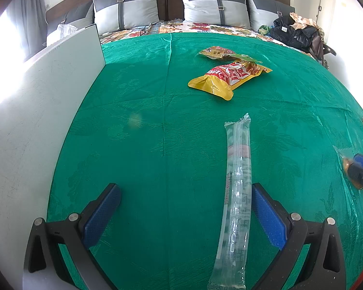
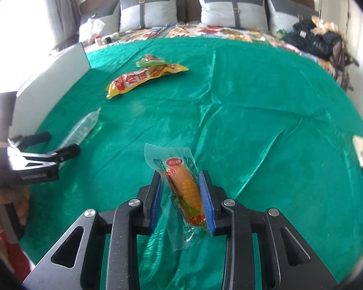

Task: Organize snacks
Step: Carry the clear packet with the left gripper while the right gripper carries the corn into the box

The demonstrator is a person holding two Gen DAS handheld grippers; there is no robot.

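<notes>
In the left wrist view, your left tongs point(image 1: 186, 207) point down at the green bedspread point(image 1: 145, 120) with jaws wide; the long clear packet point(image 1: 237, 193) lies between them, beside the right pad, not gripped. Further away lie the yellow snack bag point(image 1: 226, 78) and a small green-edged packet point(image 1: 220, 53).

In the right wrist view, your right tongs point(image 2: 182, 193) are closed on the corn sausage packet point(image 2: 184, 188) above the bedspread.

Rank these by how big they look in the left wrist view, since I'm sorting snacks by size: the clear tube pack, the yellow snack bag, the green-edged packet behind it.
1. Clear tube pack, though it lies nearest the camera.
2. Yellow snack bag.
3. Green-edged packet, farthest and partly covered, so unsure.
</notes>
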